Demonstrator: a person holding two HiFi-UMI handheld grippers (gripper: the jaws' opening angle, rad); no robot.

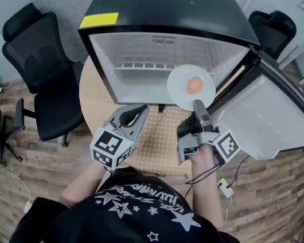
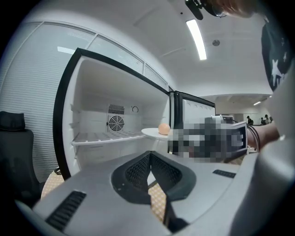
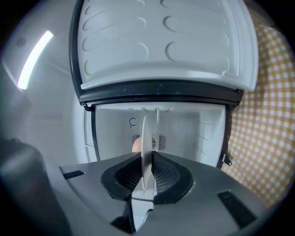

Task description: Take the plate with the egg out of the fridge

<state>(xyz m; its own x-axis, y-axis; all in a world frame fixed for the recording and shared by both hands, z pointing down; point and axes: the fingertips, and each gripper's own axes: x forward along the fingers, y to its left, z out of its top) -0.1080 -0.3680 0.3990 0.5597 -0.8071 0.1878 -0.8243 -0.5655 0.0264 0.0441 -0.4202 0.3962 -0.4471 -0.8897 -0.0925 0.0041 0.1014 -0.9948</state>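
Note:
A white plate (image 1: 182, 88) carrying a brown egg (image 1: 194, 85) hangs at the open mouth of the small black fridge (image 1: 160, 9), right of the wire shelf (image 1: 144, 64). My right gripper (image 1: 198, 105) is shut on the plate's near rim. In the right gripper view the plate (image 3: 146, 147) stands edge-on between the pads, and the egg (image 3: 137, 144) peeks out to its left. Left of it, my left gripper (image 1: 140, 110) hovers over the table, shut and holding nothing. In the left gripper view the plate (image 2: 152, 132) and egg (image 2: 164, 128) show beyond the shelf's (image 2: 106, 137) right end.
The fridge door (image 1: 269, 115) is swung wide to the right. The fridge stands on a round table with a yellow checked cloth (image 1: 160, 143). A black office chair (image 1: 40, 63) sits to the left, another (image 1: 272, 26) behind the fridge at right. A power strip (image 1: 224, 188) lies on the wood floor.

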